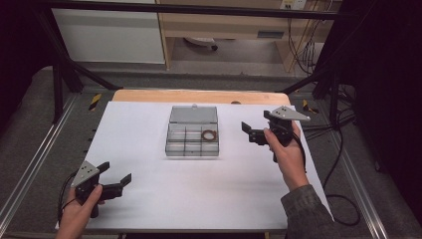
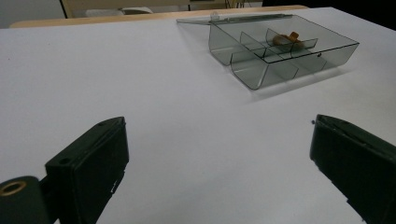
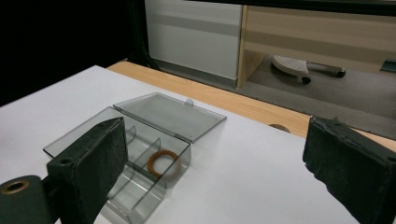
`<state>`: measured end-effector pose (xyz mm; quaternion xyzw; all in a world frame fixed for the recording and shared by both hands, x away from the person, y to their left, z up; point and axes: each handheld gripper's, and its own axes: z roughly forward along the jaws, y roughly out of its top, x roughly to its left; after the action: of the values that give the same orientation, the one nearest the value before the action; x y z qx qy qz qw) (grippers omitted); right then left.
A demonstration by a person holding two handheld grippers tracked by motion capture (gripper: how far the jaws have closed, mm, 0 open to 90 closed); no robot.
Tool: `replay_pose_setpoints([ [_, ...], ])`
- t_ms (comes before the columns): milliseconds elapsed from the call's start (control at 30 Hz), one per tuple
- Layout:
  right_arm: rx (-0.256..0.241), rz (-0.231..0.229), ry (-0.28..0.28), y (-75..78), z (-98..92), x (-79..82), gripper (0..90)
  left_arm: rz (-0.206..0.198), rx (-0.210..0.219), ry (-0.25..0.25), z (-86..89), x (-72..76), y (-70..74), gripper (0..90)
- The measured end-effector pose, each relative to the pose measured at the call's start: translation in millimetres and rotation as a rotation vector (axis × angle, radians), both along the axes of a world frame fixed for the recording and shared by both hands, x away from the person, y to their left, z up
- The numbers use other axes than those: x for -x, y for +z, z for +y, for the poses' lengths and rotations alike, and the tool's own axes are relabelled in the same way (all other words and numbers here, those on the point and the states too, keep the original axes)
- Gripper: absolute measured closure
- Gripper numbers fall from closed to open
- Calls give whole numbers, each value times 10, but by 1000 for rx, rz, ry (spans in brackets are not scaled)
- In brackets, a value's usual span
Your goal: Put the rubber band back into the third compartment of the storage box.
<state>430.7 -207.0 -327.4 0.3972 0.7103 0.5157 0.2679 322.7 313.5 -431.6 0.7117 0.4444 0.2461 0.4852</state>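
At table centre, on the white sheet [image 1: 149, 199], sits a clear smoke-tinted compartment box [image 1: 192, 142], lid [image 1: 193, 114] swung flat open toward the far edge. One item inside — a brown ring [image 1: 209, 134], lying flat in a compartment on the box's right side, middle row as far as can be judged; other compartments appear empty. Right gripper [image 1: 254, 133] is held above the sheet just to the right of the box, approx. level with the ring, jaws spread wide, nothing between them. In the right gripper view the ring [image 3: 162, 162] lies ahead, between the jaws but nearer the left one, i.e. the tool already points at it. Left gripper [image 1: 115, 178] is well apart from the box, near the front-left corner of the sheet, jaws likewise wide apart and empty; in the left gripper view the box [image 2: 280, 53] is far ahead and to the right, ring [image 2: 286, 39] partly masked by dividers. Judgement: the right hand [image 1: 286, 149] is clearly the nearer — ring lies to its left, a short reach. The ring being round, there's no long axis to align with; the constraint is the compartment walls, so jaws would likely need to come down from above rather than sideways. Risk: a jaw catching a divider and shifting the box, which nothing holds.
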Motion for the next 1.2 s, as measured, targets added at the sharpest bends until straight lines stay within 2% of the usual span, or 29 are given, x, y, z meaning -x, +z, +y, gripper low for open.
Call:
replay_pose_setpoints([
  [167,12,-3,-10,-115,-96,62,67,-1,-2,0,-3,0,-1,42],
  [467,-35,-12,-50,-248,-312,227,71,1,2,6,4,0,-4,42],
  [700,-49,-10,-71,-351,-451,380,72,-5,4,8,10,2,-1,42],
  [933,-59,-8,-81,-462,-533,518,72,-15,15,17,17,4,4,42],
  [1200,-41,0,-74,-604,-549,642,71,-27,26,23,27,5,8,42],
])
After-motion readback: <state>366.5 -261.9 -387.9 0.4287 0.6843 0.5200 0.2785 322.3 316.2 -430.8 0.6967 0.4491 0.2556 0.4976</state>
